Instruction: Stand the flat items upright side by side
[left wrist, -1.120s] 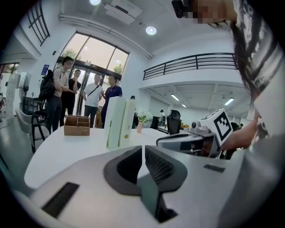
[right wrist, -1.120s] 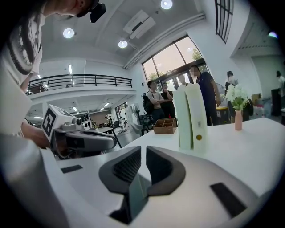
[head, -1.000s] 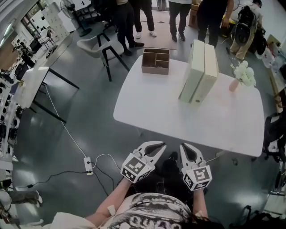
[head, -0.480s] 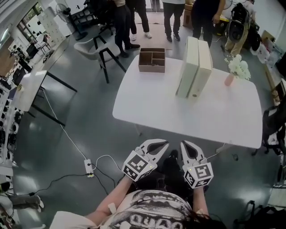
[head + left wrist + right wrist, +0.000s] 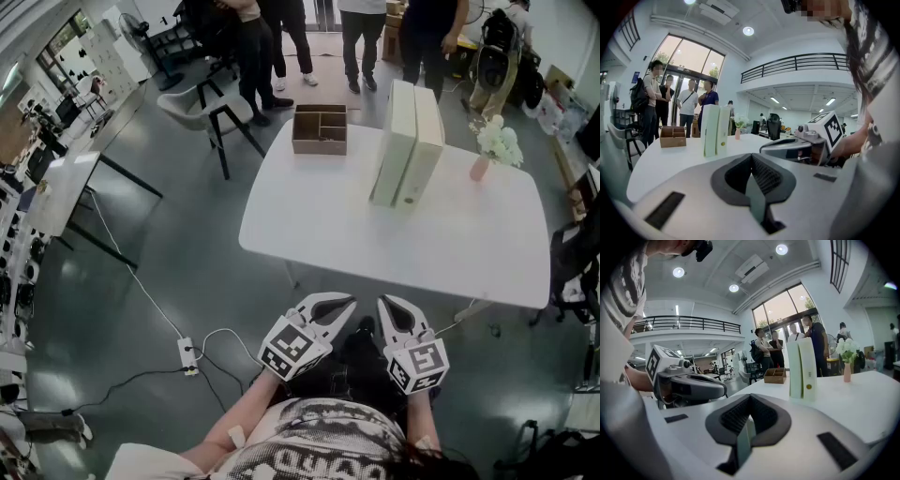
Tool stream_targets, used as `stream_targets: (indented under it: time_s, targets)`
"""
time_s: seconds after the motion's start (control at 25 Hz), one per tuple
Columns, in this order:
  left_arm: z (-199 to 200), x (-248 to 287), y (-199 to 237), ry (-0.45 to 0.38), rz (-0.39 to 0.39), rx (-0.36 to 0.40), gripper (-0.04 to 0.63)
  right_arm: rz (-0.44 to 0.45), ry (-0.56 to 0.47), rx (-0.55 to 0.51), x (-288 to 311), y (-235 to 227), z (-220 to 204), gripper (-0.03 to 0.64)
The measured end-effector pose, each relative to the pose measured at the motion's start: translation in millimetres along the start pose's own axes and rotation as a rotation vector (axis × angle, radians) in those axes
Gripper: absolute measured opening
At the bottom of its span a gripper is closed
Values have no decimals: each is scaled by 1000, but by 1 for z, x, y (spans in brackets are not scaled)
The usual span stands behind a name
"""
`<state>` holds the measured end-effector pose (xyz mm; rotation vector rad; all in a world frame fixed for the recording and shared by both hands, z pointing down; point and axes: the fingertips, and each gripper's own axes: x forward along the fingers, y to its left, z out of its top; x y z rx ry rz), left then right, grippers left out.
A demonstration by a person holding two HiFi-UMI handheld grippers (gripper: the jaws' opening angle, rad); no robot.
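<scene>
A white table (image 5: pixel 328 234) with rounded corners carries three things. Two pale binders (image 5: pixel 409 141) stand upright, side by side and touching, near the far edge. A brown box (image 5: pixel 320 128) with open compartments sits at the far left corner. A pink vase (image 5: pixel 481 167) of white flowers stands right of the binders

You've got bright, even indoor light: ceiling spots (image 5: pixel 678 272) overhead plus daylight thru the glass entrance (image 5: pixel 689 63), which blows out a bit. Head view's sharp, w/ pale reflections on the glossy floor (image 5: pixel 66 281). Both gripper views are fisheye, bent at the edges, dark in the corners; the left gripper (image 5: pixel 751 158) and right gripper (image 5: pixel 749 398) look soft up close.
</scene>
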<state>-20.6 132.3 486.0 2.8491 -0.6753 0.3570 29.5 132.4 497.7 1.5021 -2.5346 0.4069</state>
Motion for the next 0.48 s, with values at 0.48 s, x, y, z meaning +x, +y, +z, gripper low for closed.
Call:
stream_targets:
  time_s: [0.48]
  targets:
    - [-4,-6,-1,1,-6,-2,12,14,10,-16,5,9,-3,-5]
